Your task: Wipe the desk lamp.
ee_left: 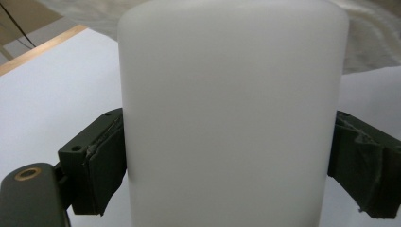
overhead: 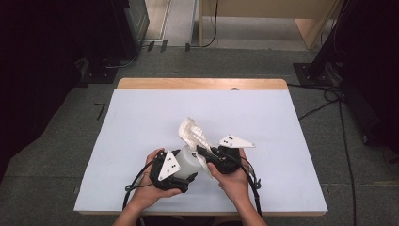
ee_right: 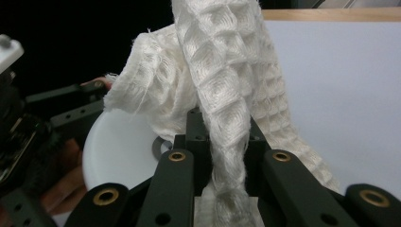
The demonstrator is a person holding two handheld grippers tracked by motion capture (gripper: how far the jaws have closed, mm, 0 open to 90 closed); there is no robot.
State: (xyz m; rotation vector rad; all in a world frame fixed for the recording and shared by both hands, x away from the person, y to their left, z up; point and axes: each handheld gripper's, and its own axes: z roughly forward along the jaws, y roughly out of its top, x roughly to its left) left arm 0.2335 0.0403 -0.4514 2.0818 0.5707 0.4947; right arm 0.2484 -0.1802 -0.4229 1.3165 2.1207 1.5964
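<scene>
Cloth, waffle-weave, soft and limp, best pinched at a bunched fold, sits clamped in the right gripper just over the smooth, probably slippery white bottle, which the left gripper squeezes by its sides near the table's front edge.

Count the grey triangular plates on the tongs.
2. One plate sits on the left tongs beside the white bottle; the other plate tops the right tongs, right of the cloth.
</scene>
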